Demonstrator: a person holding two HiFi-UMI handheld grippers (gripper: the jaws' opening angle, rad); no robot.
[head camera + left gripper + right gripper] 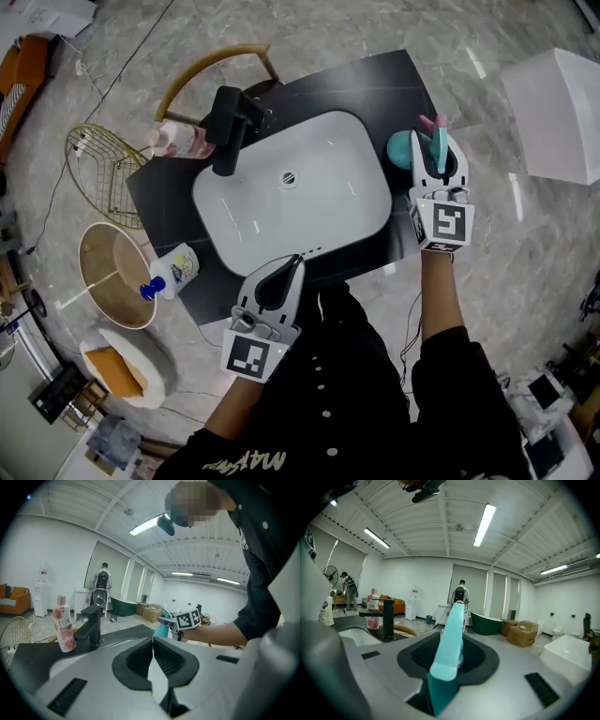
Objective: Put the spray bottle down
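Note:
The teal spray bottle [405, 150] with a pink-tipped nozzle hangs over the right end of the black counter [375, 80]. My right gripper [439, 142] is shut on it. In the right gripper view the bottle's teal neck [450, 639] stands between the pads of the right gripper [452, 652]. My left gripper [286, 272] is at the counter's front edge, by the white sink [319, 197], shut with nothing in it. In the left gripper view the left gripper [153, 641] shows its jaws closed together, and the bottle [161, 631] and right gripper [187, 619] show beyond them.
A black faucet [230, 127] and a pink soap bottle [183, 141] stand behind the sink. A white bottle with a blue cap [173, 272] sits at the front left corner. A gold wire basket [98, 169], a round wooden basket [112, 277] and a white box [558, 112] stand on the floor.

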